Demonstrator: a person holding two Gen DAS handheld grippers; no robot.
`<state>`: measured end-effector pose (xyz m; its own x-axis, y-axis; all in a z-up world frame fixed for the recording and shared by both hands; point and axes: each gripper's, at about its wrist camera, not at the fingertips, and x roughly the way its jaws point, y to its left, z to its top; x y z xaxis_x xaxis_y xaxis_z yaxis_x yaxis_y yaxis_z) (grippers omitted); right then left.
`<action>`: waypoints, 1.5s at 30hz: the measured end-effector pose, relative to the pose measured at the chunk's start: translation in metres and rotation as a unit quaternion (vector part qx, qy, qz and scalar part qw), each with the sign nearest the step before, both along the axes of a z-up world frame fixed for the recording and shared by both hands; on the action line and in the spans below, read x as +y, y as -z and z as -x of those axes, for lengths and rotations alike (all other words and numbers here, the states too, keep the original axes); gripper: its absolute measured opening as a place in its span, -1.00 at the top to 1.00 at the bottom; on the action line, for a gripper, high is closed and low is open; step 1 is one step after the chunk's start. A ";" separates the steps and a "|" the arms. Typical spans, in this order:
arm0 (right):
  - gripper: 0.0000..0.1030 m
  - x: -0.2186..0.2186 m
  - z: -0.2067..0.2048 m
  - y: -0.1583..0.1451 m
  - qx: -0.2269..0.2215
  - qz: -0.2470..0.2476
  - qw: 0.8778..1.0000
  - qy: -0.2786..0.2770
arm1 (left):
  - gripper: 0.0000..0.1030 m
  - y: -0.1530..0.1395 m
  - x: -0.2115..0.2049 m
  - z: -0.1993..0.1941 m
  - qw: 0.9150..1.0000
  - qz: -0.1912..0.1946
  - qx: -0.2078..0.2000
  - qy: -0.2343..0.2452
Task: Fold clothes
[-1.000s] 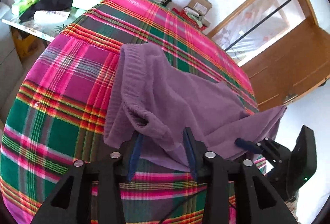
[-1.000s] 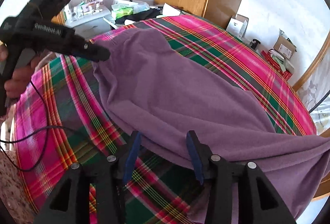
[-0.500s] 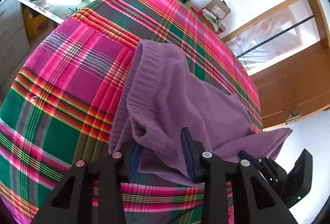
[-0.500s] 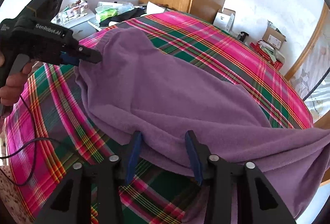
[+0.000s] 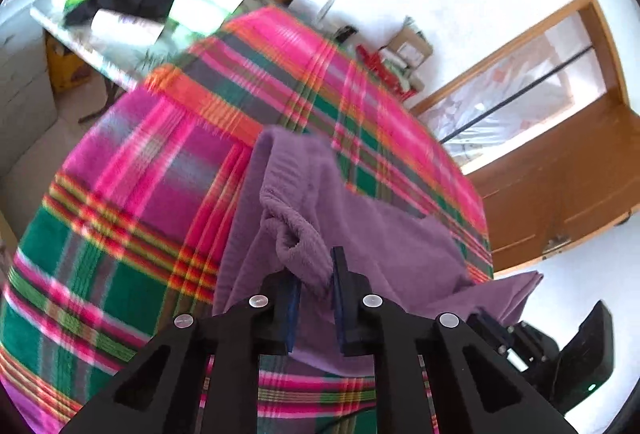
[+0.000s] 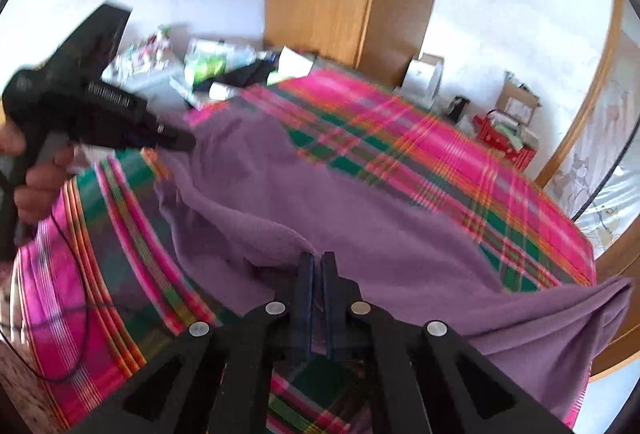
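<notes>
Purple fleece garment (image 6: pixel 360 218) on plaid bed (image 5: pixel 132 194): near hem now pinched, right tongs (image 6: pixel 318 266) clamped, left tongs (image 5: pixel 316 274) closing on bunched hem; lifted, ready to fold.

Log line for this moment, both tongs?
left tongs: closing on purple garment edge | right tongs: shut on same garment | plaid blanket beneath

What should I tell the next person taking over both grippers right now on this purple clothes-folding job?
Left gripper: jaws closing on a bunched fold at the near edge of the purple fleece garment.
Right gripper: shut on the same garment's near edge.
Garment lies spread on the pink-and-green plaid blanket, one end hanging past the edge.
Done: both edges gripped.
Left: probably carry the near edge across to fold, then smooth.
</notes>
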<state>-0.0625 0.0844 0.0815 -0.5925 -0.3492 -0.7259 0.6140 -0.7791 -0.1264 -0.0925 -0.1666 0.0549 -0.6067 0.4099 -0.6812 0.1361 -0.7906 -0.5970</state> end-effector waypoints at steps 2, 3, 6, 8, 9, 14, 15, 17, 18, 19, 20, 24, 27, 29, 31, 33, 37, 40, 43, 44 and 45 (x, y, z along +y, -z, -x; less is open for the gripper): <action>0.92 0.002 0.004 -0.014 0.025 0.015 1.000 0.013 | 0.72 -0.010 0.002 0.005 1.000 0.007 0.012 0.002; 0.92 0.003 0.006 -0.021 0.035 0.022 0.999 0.021 | 0.72 -0.014 0.003 0.008 1.000 0.010 0.018 0.002; 0.92 0.006 0.024 -0.034 0.049 0.036 0.997 0.050 | 0.72 -0.026 0.007 0.020 0.999 0.015 0.033 0.003; 0.92 0.005 0.035 -0.038 0.054 0.039 0.996 0.065 | 0.72 -0.034 0.009 0.029 0.999 0.020 0.043 0.003; 0.92 0.004 0.041 -0.041 0.057 0.039 0.995 0.071 | 0.72 -0.037 0.010 0.034 0.999 0.023 0.049 0.002; 0.92 -0.009 0.069 -0.055 0.098 0.029 0.989 0.107 | 0.72 -0.049 0.007 0.064 0.998 0.029 0.061 -0.014; 0.92 -0.011 0.073 -0.057 0.106 0.027 0.988 0.112 | 0.72 -0.050 0.006 0.071 0.998 0.027 0.060 -0.016; 0.92 -0.015 0.087 -0.059 0.115 0.027 0.985 0.127 | 0.72 -0.051 0.006 0.081 0.997 0.029 0.062 -0.019; 0.92 -0.016 0.095 -0.059 0.116 0.028 0.984 0.135 | 0.72 -0.052 0.007 0.085 0.997 0.032 0.063 -0.019; 0.92 -0.017 0.103 -0.058 0.116 0.029 0.982 0.143 | 0.72 -0.052 0.009 0.091 0.997 0.038 0.063 -0.018; 0.92 -0.019 0.112 -0.056 0.114 0.028 0.982 0.149 | 0.72 -0.051 0.011 0.097 0.997 0.044 0.061 -0.016; 0.92 -0.024 0.150 -0.038 0.083 0.025 0.979 0.186 | 0.72 -0.044 0.013 0.116 0.998 0.045 0.050 -0.018; 0.92 -0.027 0.167 -0.030 0.075 0.025 0.975 0.206 | 0.71 -0.040 0.013 0.127 0.998 0.047 0.046 -0.024; 0.92 -0.029 0.174 -0.028 0.079 0.026 0.973 0.215 | 0.71 -0.040 0.013 0.133 0.997 0.053 0.046 -0.027; 0.92 -0.032 0.182 -0.028 0.085 0.027 0.970 0.227 | 0.71 -0.038 0.013 0.137 0.997 0.056 0.047 -0.032; 0.92 -0.039 0.191 -0.023 0.086 0.016 0.969 0.230 | 0.71 -0.033 0.011 0.142 0.997 0.059 0.039 -0.036; 0.90 -0.047 0.207 -0.008 0.052 0.006 0.970 0.236 | 0.68 -0.022 0.010 0.147 0.997 0.074 0.028 -0.027; 0.90 -0.044 0.204 -0.001 0.026 0.017 0.972 0.234 | 0.57 -0.019 0.012 0.138 0.995 0.094 0.032 -0.008; 0.87 -0.039 0.195 -0.001 0.008 0.030 0.973 0.228 | 0.49 -0.017 0.006 0.125 0.994 0.104 0.029 -0.001; 0.82 -0.037 0.190 -0.006 0.009 0.039 0.974 0.223 | 0.48 -0.017 0.003 0.121 0.994 0.106 0.027 -0.003; 0.80 -0.035 0.184 -0.012 0.010 0.048 0.975 0.217 | 0.43 -0.017 -0.001 0.117 0.994 0.108 0.024 -0.008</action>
<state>-0.2466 0.0494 0.0931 -0.7137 -0.1284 -0.6886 0.2214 -0.9740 -0.0479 -0.2098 -0.1678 0.0721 -0.6458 0.2475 -0.7222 0.1251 -0.8989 -0.4200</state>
